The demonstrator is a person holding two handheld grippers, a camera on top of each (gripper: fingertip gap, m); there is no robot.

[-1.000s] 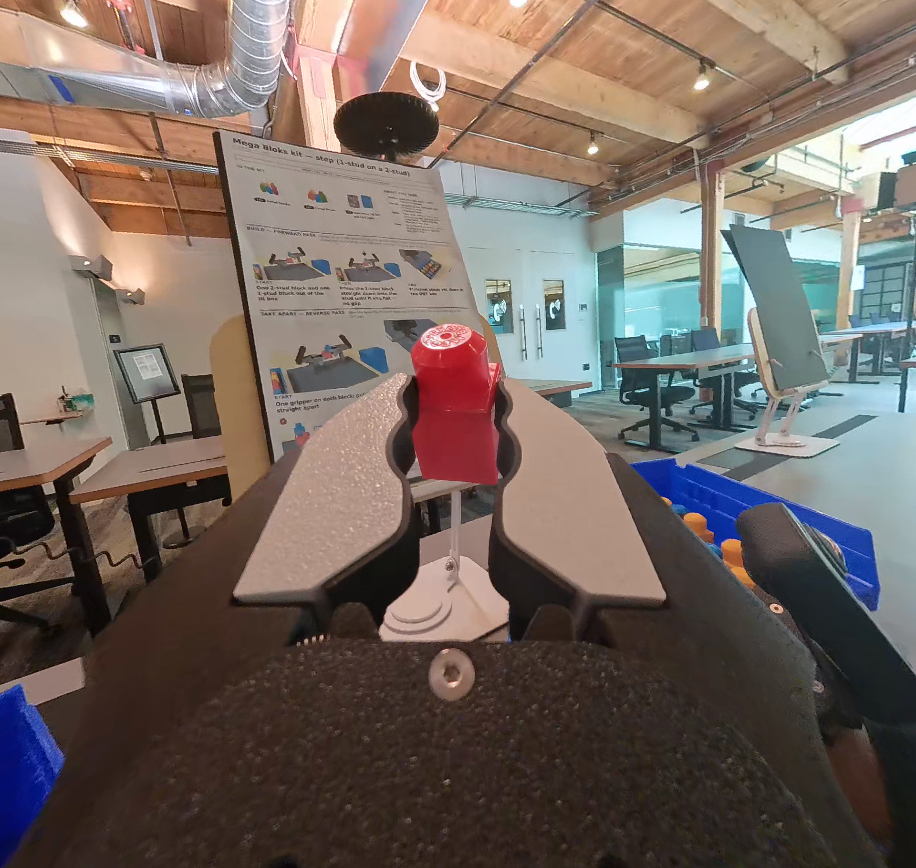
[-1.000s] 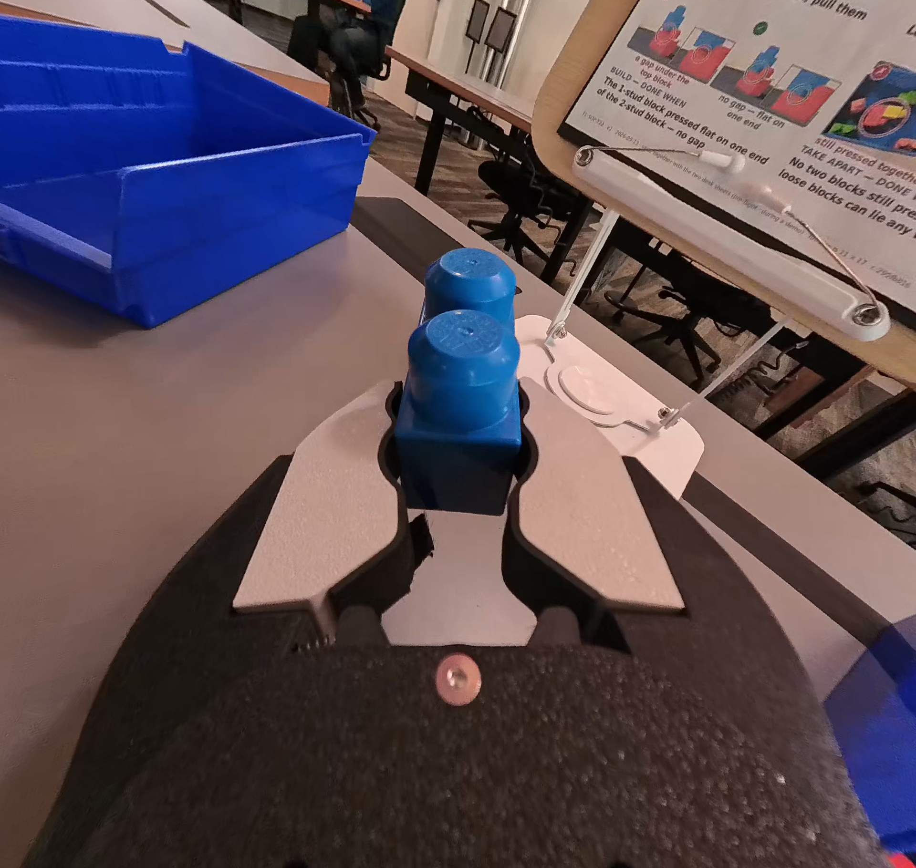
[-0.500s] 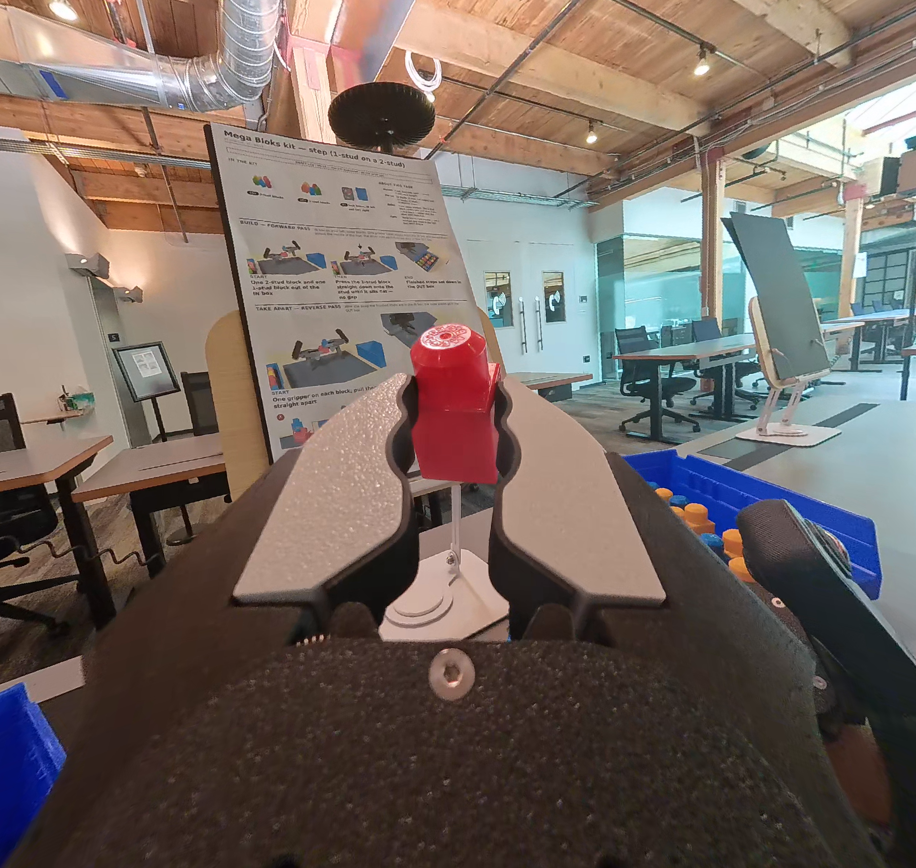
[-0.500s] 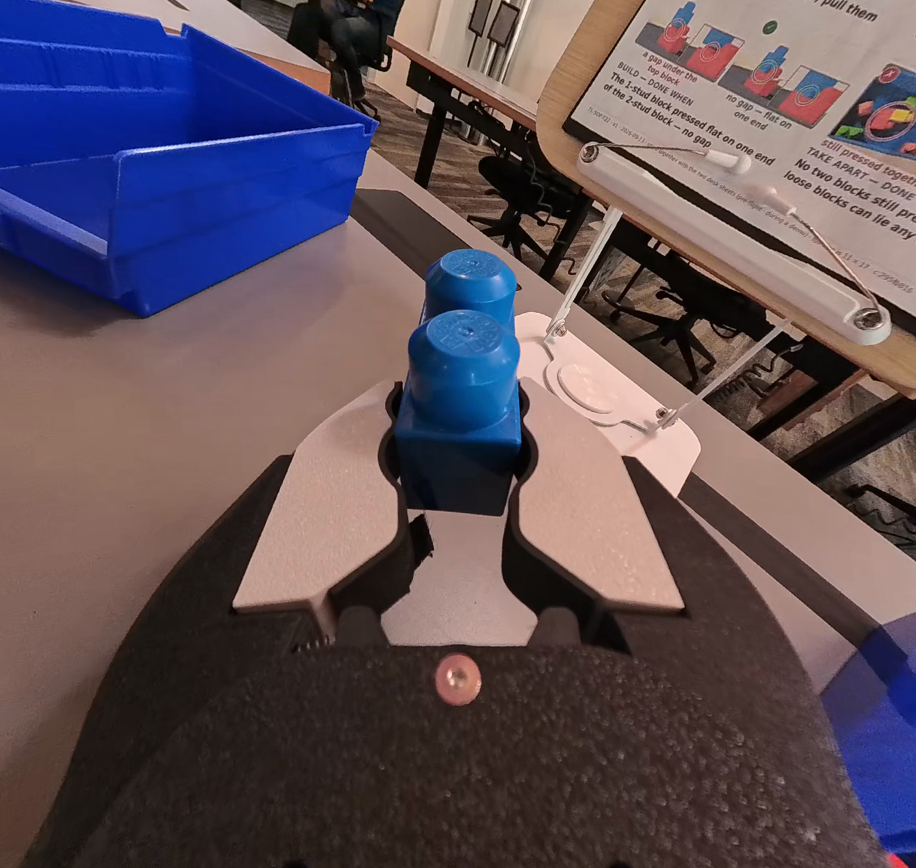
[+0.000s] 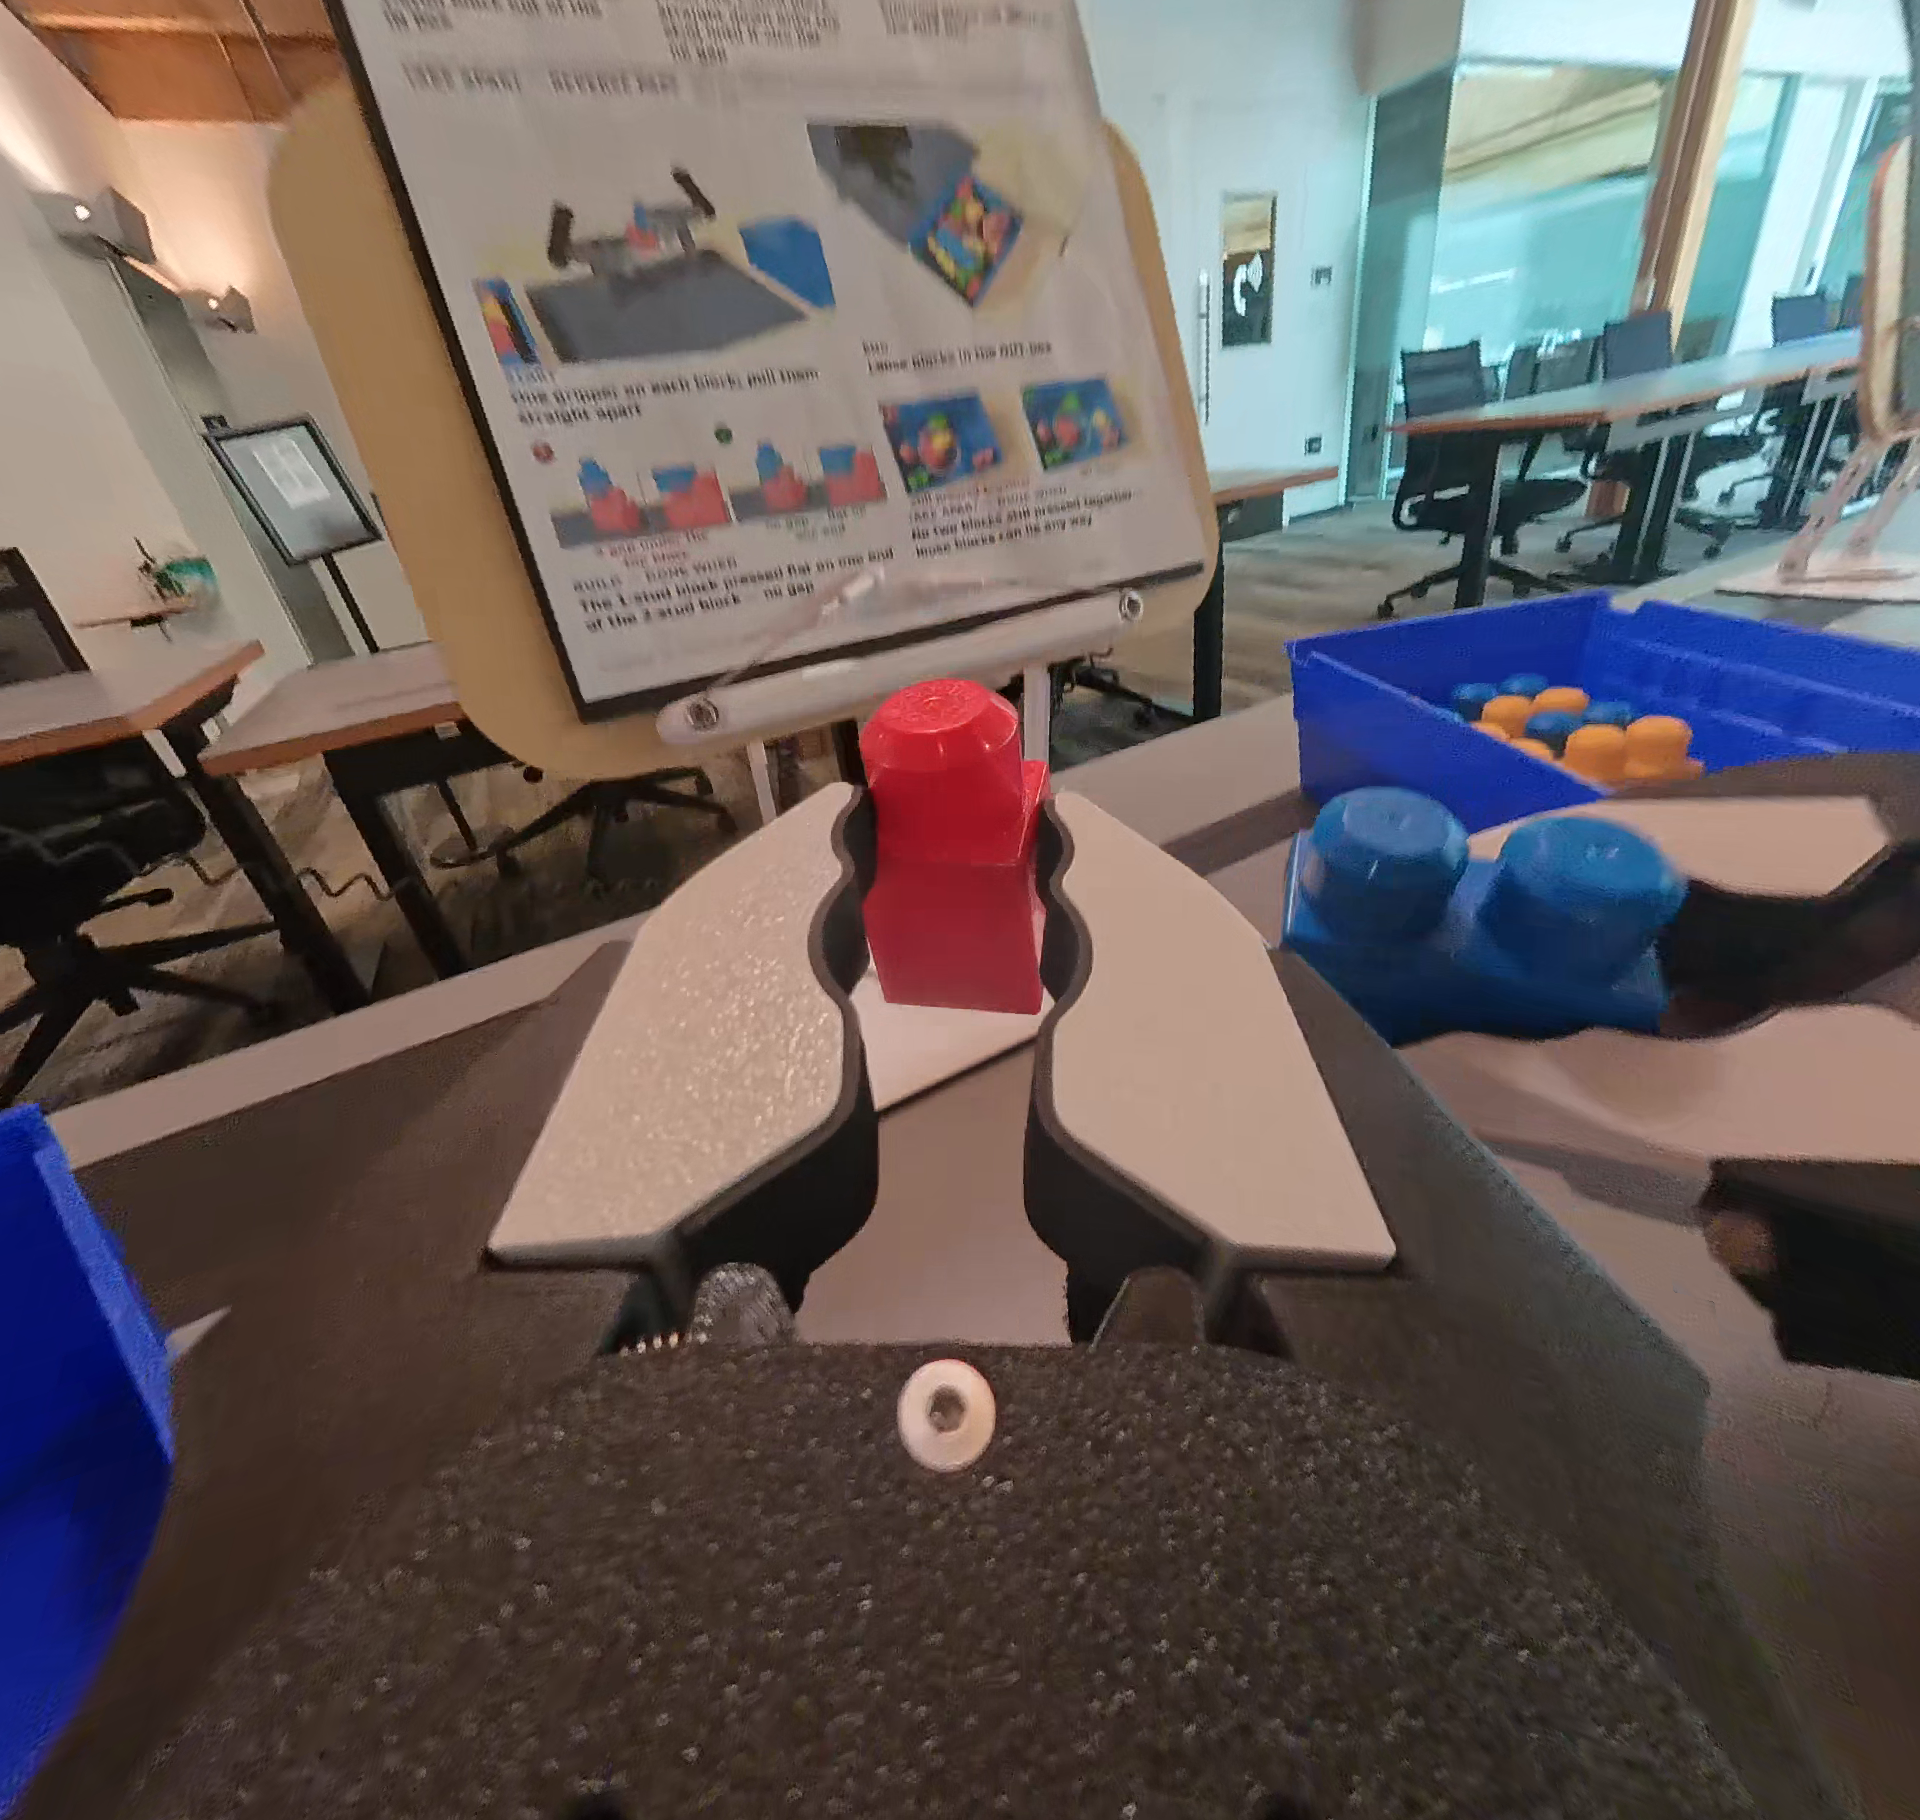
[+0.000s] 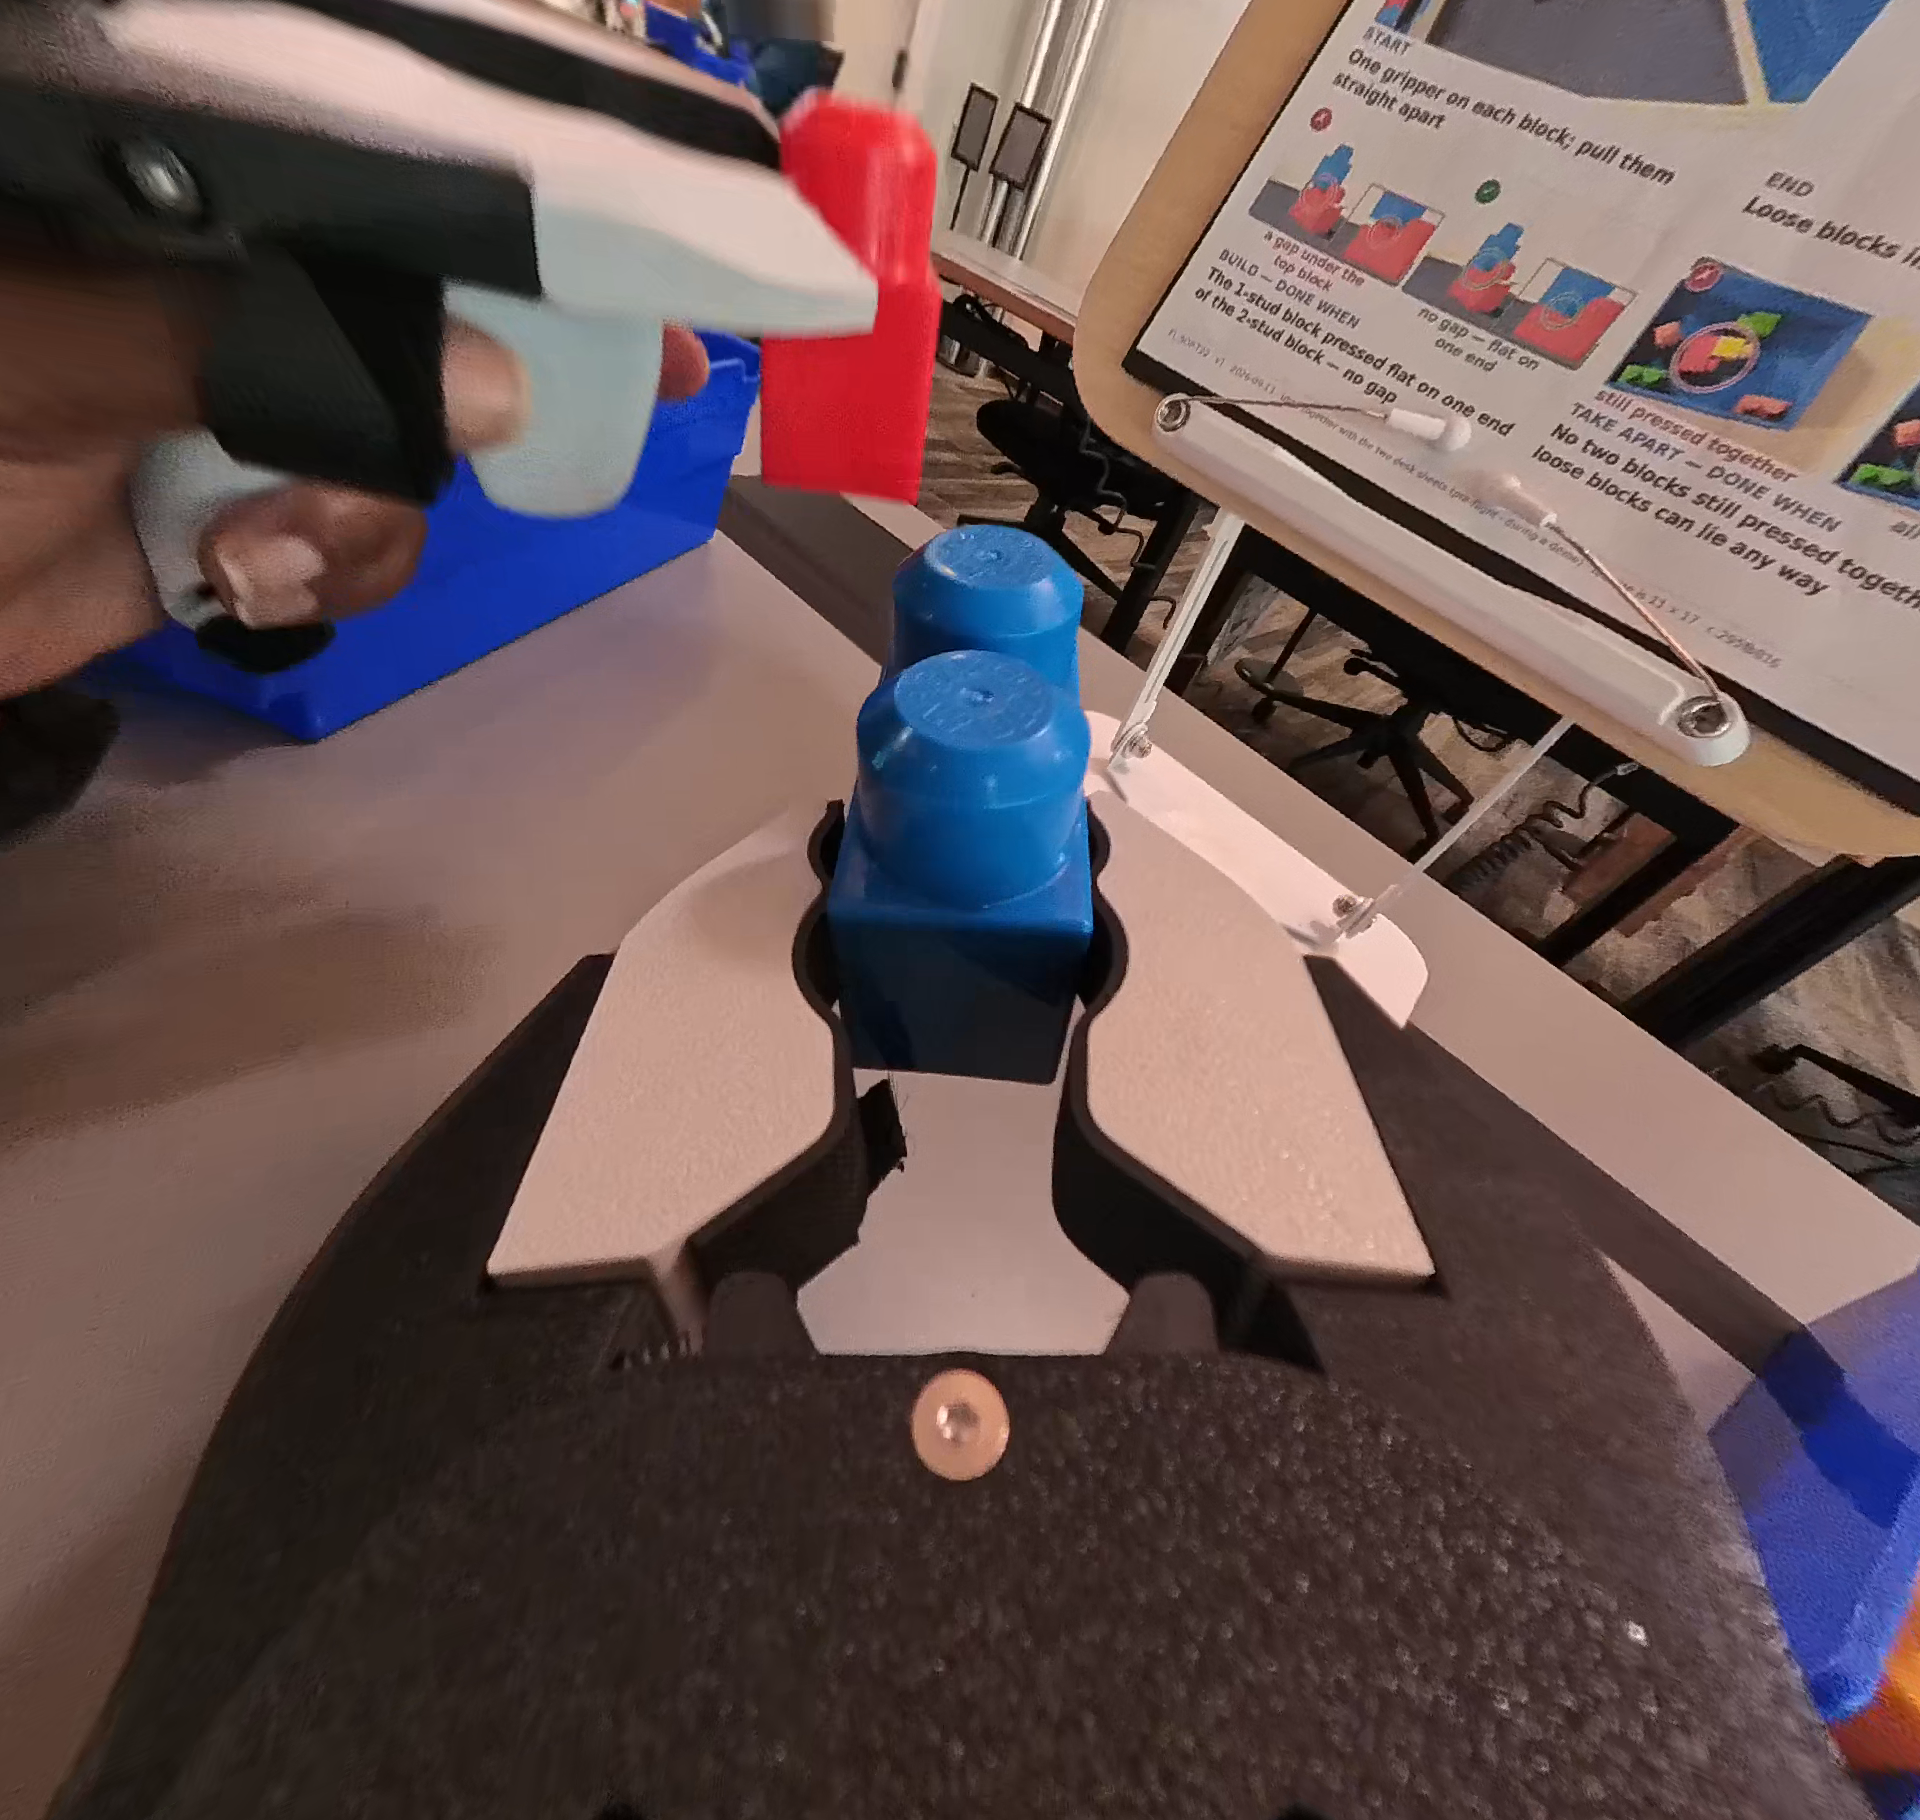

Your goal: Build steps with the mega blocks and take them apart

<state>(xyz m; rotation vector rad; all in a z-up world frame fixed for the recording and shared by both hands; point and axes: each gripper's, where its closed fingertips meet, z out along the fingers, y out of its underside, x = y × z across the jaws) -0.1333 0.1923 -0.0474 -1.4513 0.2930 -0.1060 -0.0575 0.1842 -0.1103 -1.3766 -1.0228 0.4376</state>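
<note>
My left gripper (image 5: 951, 897) is shut on a red one-stud block (image 5: 951, 877), stud up. My right gripper (image 6: 961, 923) is shut on a blue two-stud block (image 6: 966, 835), studs up, held by its near end. In the right wrist view the left gripper (image 6: 821, 284) comes in from the upper left with the red block (image 6: 852, 316) held above and just left of the blue block's far stud, apart from it. In the left wrist view the blue block (image 5: 1465, 929) is at the right, level with the red block, in the right gripper's fingers (image 5: 1787, 866).
A tilted instruction board (image 5: 748, 316) on a white stand (image 6: 1247, 835) stands behind the grey table (image 6: 364, 887). A blue bin (image 5: 1455, 700) with blue and orange blocks is at the right. Another blue bin (image 6: 468, 586) is at the left. A hand (image 6: 125, 482) holds the left gripper. Tip to tip, the grippers are about 10 centimetres apart.
My left gripper has tipped down and moved toward the right gripper, bringing the red block above the blue block. The right gripper has lifted and tilted slightly. Both grips are unchanged.
</note>
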